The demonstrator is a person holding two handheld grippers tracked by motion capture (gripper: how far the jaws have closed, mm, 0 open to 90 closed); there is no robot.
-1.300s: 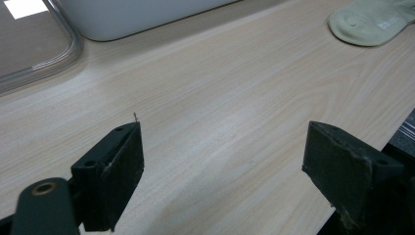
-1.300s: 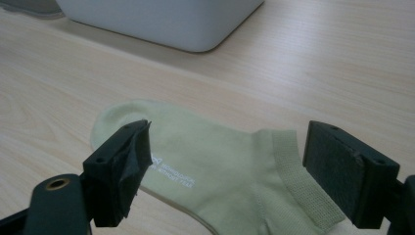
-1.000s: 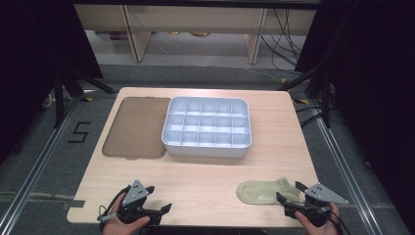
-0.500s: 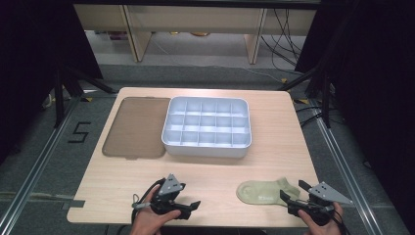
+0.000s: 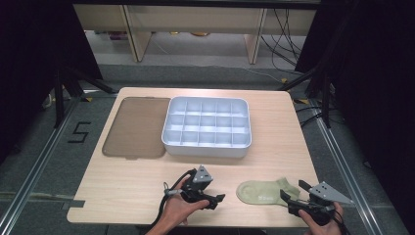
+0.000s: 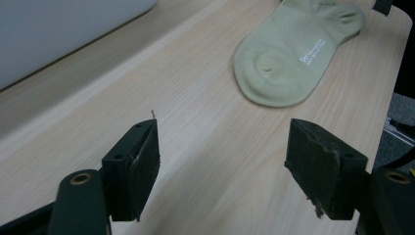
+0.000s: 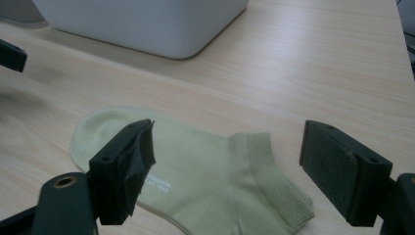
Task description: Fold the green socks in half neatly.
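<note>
Left gripper (image 5: 215,199) level, toward sock (image 5: 264,191)

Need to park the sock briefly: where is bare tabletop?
Bare wood lies in the front-left corner, below the brown lid, and right of the white tray. The front right is crowded: sock and both hand-held grippers.

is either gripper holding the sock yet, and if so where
No, nothing is held. The left gripper has open jaws over bare table, short of the sock. The right gripper is open too, its jaws by the sock's cuff end, not clamped.
</note>
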